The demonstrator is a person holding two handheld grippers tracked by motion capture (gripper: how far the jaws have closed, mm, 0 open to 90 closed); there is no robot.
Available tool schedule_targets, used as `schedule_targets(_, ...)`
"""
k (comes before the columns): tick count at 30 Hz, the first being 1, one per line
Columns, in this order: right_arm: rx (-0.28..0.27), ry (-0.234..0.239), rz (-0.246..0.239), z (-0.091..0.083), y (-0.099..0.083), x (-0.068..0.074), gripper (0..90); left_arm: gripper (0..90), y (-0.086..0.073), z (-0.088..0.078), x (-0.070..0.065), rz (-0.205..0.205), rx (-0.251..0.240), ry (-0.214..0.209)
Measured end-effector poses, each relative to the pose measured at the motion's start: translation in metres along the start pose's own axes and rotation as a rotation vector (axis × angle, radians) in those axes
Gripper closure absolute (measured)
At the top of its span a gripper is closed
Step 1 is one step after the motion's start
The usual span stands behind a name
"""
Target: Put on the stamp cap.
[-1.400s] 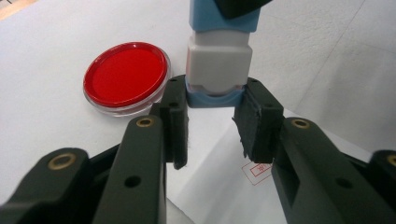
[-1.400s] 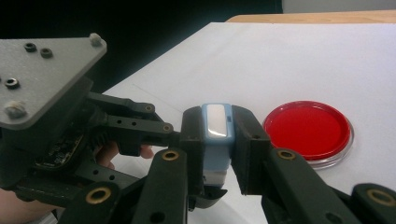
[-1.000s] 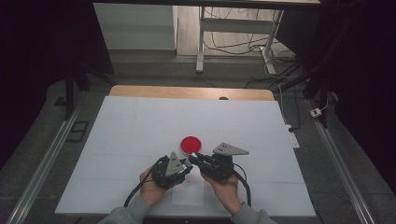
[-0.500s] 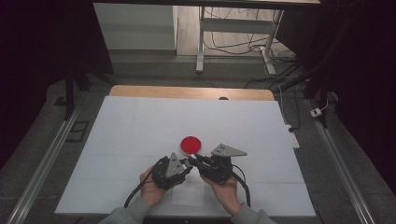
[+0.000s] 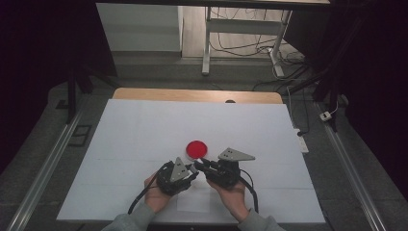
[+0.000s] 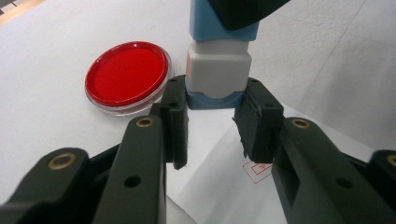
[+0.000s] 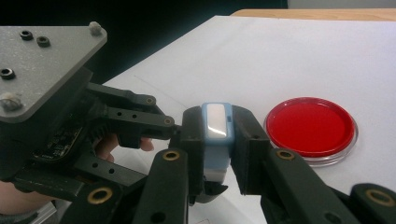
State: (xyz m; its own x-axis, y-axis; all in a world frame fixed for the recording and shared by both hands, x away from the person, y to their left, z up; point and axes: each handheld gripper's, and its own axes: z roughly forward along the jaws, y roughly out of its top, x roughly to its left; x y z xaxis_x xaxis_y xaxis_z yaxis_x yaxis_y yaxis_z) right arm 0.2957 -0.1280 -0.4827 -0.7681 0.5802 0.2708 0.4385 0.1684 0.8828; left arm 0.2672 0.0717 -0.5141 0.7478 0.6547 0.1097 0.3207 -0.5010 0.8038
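Stamp (image 6: 218,65) upright on paper (image 6: 219,182), ink pad (image 6: 127,74) beside it.

A white sheet (image 5: 144,130) covers the table (image 5: 197,95), whose wooden far edge shows beyond it. The floor (image 5: 346,173) around is grey, with a metal rail (image 5: 45,168) at each side of the table. Beyond stand a white panel (image 5: 139,26) and a metal frame (image 5: 207,43) with loose cables (image 5: 231,43); the sides lie dark.
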Motion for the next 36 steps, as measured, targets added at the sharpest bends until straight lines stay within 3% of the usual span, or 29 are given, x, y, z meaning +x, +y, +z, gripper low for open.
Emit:
schedule_targets(12, -0.013, 0.014, -0.002, -0.001, 0.000, 0.000, 75.4, 58.4, 0.000, 0.000, 0.001, -0.017, -0.010, -0.012)
schedule_targets(28, -0.036, 0.012, -0.011, -0.006, 0.003, -0.007, 75.3, 32.0, -0.001, -0.005, 0.009, -0.081, -0.024, -0.021)
schedule_targets(36, -0.049, -0.002, -0.030, -0.012, 0.007, -0.011, 75.3, 24.6, -0.009, -0.020, 0.017, -0.113, 0.006, -0.049)
